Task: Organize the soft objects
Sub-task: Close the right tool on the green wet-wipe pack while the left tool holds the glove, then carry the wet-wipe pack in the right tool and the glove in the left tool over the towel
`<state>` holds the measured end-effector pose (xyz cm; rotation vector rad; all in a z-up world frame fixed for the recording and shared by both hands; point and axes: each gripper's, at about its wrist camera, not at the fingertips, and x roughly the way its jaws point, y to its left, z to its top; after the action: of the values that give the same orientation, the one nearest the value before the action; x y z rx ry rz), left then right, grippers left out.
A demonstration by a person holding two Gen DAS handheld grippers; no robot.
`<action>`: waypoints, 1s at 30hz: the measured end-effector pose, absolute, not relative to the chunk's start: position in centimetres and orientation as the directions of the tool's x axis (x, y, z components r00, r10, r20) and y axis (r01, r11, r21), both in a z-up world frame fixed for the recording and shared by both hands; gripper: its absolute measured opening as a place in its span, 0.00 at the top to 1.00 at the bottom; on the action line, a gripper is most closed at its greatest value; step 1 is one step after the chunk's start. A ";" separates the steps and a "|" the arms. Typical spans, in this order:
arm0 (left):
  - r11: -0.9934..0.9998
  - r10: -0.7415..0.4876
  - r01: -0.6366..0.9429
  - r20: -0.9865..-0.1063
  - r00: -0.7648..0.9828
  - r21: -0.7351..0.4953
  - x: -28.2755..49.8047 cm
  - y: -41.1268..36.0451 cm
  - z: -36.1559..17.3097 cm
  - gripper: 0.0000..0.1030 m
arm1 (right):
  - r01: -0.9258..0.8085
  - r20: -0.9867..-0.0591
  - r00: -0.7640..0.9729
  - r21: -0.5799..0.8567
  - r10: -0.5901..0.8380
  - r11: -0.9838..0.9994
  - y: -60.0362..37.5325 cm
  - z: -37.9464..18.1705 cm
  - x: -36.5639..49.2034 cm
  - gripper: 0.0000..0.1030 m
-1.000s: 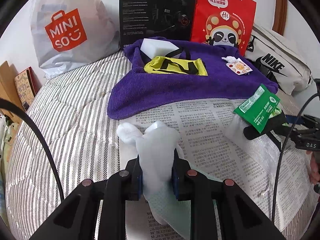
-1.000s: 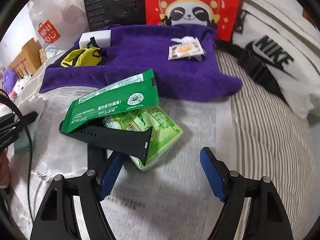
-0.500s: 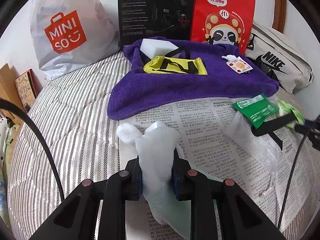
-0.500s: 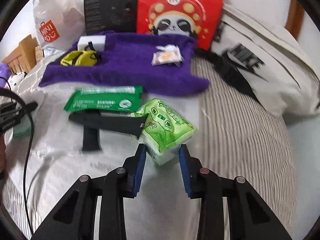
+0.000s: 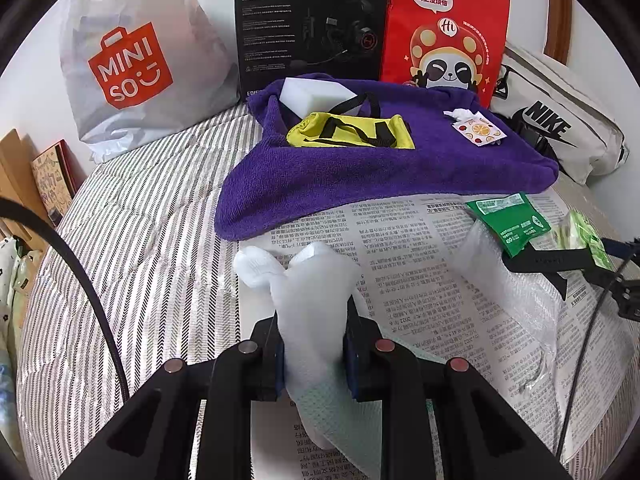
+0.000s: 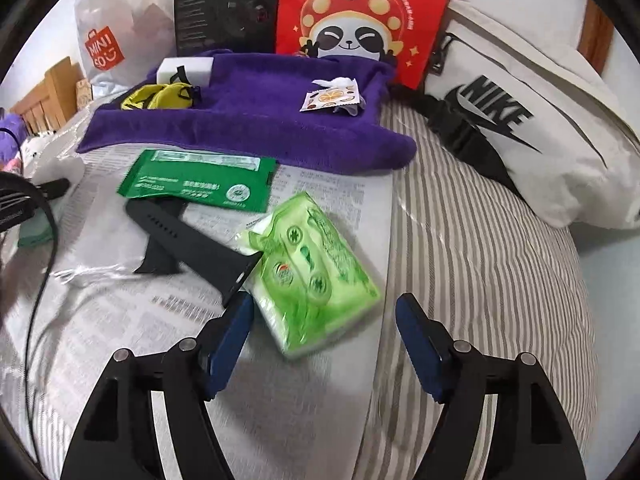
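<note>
My left gripper (image 5: 312, 320) is shut on a white sock (image 5: 312, 276), which stands up between the pads above the newspaper (image 5: 420, 280). In the right wrist view my right gripper (image 6: 324, 304) has its jaws opening wide. A green tissue pack (image 6: 316, 264) lies between them on the newspaper, and the pads do not press on it. Beside the pack lie a black watch strap (image 6: 188, 240) and a flat green packet (image 6: 200, 184). Behind them a purple towel (image 6: 256, 120) carries a yellow pouch (image 5: 352, 132), a white sponge (image 5: 312, 94) and an orange-printed sachet (image 6: 330, 96).
A sheet of bubble wrap (image 5: 500, 280) lies on the newspaper at the right. At the back stand a Miniso bag (image 5: 128, 68), a black headset box (image 5: 312, 20) and a red panda bag (image 5: 444, 32). A white Nike bag (image 6: 532, 120) sits at the right on the striped mattress (image 6: 480, 260).
My right gripper shut on the green tissue pack, carried it a little right off the strap, then opened again. The pack now lies loose. My left gripper and the sock have not moved.
</note>
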<state>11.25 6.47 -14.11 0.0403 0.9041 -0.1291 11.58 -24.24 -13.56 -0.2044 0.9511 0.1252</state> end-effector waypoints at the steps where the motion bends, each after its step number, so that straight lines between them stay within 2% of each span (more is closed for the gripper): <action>1: 0.991 -0.095 0.129 -0.786 0.611 -0.019 11.2 6.5 -14.1 0.80 | -0.197 -0.811 0.585 -0.120 0.018 0.973 -24.1 -13.6 11.9 0.29; 4: 0.991 -0.093 0.129 -0.786 0.612 -0.016 11.3 6.4 -14.1 0.80 | -0.194 -0.803 0.594 -0.094 0.041 0.976 -24.0 -13.8 12.5 0.32; 6: 0.991 -0.095 0.129 -0.786 0.611 -0.019 11.2 6.5 -14.1 0.80 | -0.195 -0.802 0.593 -0.051 0.076 0.980 -24.1 -13.9 12.7 0.40; 18: 0.991 -0.094 0.129 -0.785 0.612 -0.019 11.3 6.5 -14.1 0.80 | -0.179 -0.794 0.600 -0.013 0.099 0.984 -24.2 -14.1 12.7 0.40; 26: 0.992 -0.096 0.128 -0.782 0.616 -0.021 11.3 6.5 -14.1 0.80 | -0.181 -0.795 0.596 0.003 0.112 0.984 -24.3 -14.2 12.9 0.36; 30: 0.991 -0.101 0.127 -0.781 0.616 -0.028 11.3 6.6 -14.1 0.80 | -0.180 -0.794 0.598 -0.004 0.106 0.984 -24.2 -14.1 12.8 0.41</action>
<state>11.28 6.59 -14.06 0.0316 0.8970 -0.1315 12.76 -24.19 -14.11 -0.0867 0.9151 0.1660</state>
